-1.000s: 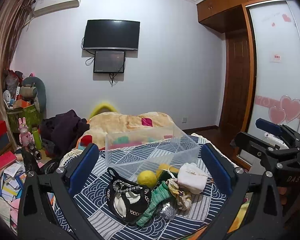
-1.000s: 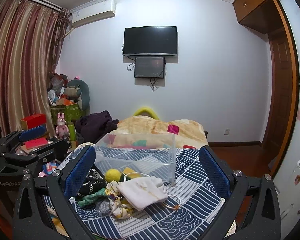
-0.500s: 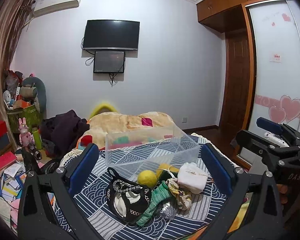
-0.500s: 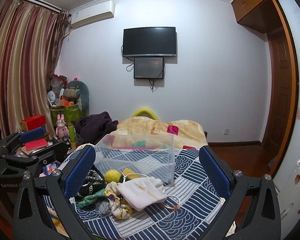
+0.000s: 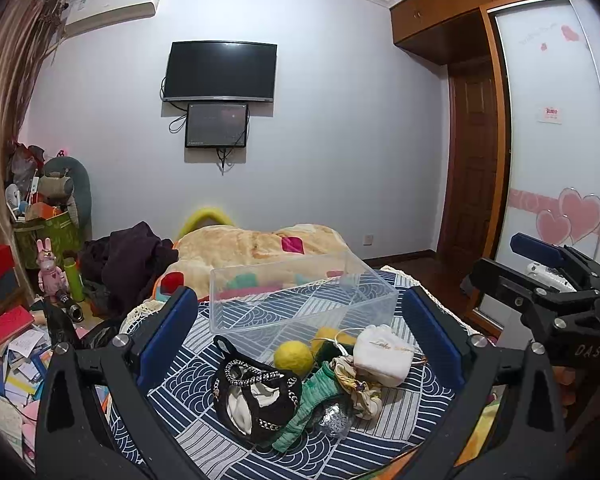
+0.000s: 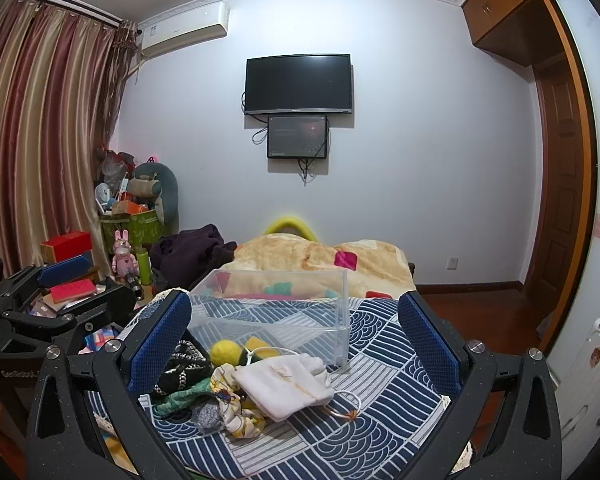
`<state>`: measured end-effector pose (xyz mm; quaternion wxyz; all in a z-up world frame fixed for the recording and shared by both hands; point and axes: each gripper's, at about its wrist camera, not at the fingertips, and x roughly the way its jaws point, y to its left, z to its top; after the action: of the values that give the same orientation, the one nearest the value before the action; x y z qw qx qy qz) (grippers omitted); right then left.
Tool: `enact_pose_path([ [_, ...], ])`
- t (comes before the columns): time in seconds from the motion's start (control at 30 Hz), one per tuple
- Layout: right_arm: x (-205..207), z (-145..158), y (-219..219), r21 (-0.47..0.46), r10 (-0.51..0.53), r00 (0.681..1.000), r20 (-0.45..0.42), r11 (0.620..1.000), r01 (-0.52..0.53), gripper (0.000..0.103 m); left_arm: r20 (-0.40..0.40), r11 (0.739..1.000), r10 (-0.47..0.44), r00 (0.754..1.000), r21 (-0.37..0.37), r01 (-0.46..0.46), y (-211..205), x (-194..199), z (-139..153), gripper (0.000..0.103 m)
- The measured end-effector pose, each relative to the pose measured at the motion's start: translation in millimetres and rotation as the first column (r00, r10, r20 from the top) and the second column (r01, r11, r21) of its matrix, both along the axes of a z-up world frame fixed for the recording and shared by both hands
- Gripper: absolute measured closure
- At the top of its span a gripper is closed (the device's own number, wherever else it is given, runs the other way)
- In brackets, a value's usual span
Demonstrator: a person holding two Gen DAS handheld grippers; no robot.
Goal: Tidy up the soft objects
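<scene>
A pile of soft things lies on the blue-and-white patterned cloth (image 5: 400, 408): a black bag with a chain (image 5: 256, 396), a yellow ball (image 5: 293, 355), a green knitted piece (image 5: 312, 400), a patterned scarf (image 5: 358, 386) and a white drawstring pouch (image 5: 384, 354). Behind them stands an empty clear plastic box (image 5: 300, 300). My left gripper (image 5: 300, 344) is open, held back from the pile. My right gripper (image 6: 296, 344) is open too, facing the pouch (image 6: 288, 384), ball (image 6: 225, 352) and box (image 6: 276, 312). Each gripper shows at the other view's edge.
A blanket-covered bed (image 5: 256, 244) and a dark heap of clothes (image 5: 132, 260) lie behind the box. Boxes, books and toys (image 5: 16, 320) crowd the floor at left. A wardrobe with sliding doors (image 5: 552, 160) and a wooden door (image 6: 560, 184) stand at right.
Almost nothing has moved. Both views have shifted only slightly; the grippers stay open and the pile is untouched.
</scene>
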<state>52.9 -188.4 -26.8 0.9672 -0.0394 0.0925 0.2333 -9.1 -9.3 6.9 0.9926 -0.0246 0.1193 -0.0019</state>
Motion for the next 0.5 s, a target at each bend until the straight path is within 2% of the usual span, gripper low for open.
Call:
enact_pose_path([
  [0.5, -0.1, 1.4, -1.2, 0.003, 0.004, 1.000, -0.005, 1.000, -0.004, 0.000, -0.002, 1.000, -0.011, 1.000, -0.002, 0.011, 0.4, -1.9, -2.0, 0.000],
])
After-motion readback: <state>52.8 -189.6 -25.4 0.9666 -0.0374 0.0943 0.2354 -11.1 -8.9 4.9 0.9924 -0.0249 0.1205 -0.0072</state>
